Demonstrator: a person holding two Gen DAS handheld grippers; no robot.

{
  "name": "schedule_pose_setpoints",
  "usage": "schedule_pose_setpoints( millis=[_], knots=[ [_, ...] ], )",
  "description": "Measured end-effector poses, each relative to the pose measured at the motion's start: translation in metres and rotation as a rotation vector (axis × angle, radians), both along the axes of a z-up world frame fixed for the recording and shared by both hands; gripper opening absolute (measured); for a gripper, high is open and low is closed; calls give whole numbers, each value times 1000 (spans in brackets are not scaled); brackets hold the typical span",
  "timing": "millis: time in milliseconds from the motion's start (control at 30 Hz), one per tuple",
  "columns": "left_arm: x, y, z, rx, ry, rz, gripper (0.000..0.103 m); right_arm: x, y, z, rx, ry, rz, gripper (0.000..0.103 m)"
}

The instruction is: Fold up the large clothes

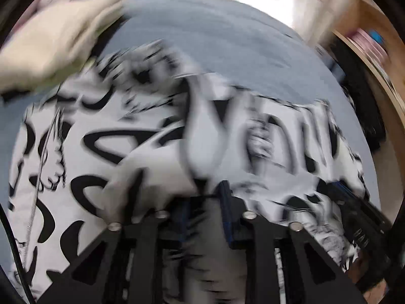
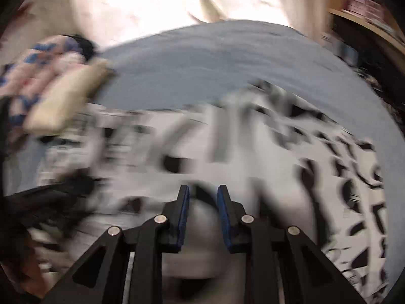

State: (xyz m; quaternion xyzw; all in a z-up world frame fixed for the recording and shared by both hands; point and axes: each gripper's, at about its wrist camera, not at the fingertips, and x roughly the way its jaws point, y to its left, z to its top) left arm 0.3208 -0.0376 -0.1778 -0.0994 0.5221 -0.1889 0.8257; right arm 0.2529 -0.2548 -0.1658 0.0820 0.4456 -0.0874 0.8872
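Gripping the black-and-white garment (image 1: 106,136) on the grey bed (image 1: 227,33) with both grippers.

My left gripper (image 1: 202,195) pinches a raised fold; my right gripper (image 2: 202,195) has cloth between its nearly closed pads. Folded beige clothing (image 2: 65,101) lies far left.

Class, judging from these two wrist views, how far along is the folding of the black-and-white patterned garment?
Done: little; the patterned garment lies rumpled on the grey bedsheet. In hand: the left gripper pinches a fold; the right gripper has cloth between its pads. Left: flattening and every fold.
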Motion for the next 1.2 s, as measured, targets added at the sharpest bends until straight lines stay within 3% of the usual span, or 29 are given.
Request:
schedule_pose_setpoints(
  millis=[100,167,367,567,633,667,1067,1200],
  knots=[
    [7,28,-15,-151,48,9,7,-13,-41,-13,61,15,-56,8],
    [6,33,-16,-165,47,2,7,-19,-47,-12,90,7,-47,8],
    [-7,32,-3,-99,24,-6,8,-24,-39,0,68,22,-58,13],
    [-35,32,27,-2,-33,-44,36,-39,-34,21,141,-4,-62,13],
    [-45,32,37,34,-66,-36,51,-44,-30,31,139,-18,-58,13],
    [-52,34,45,48,-91,-34,53,-48,-27,36,137,-24,-54,13],
    [-119,57,113,127,-183,-31,55,-104,8,111,106,-132,9,13],
    [-142,65,130,137,-200,-24,55,-126,22,131,90,-162,28,20]
  ],
)
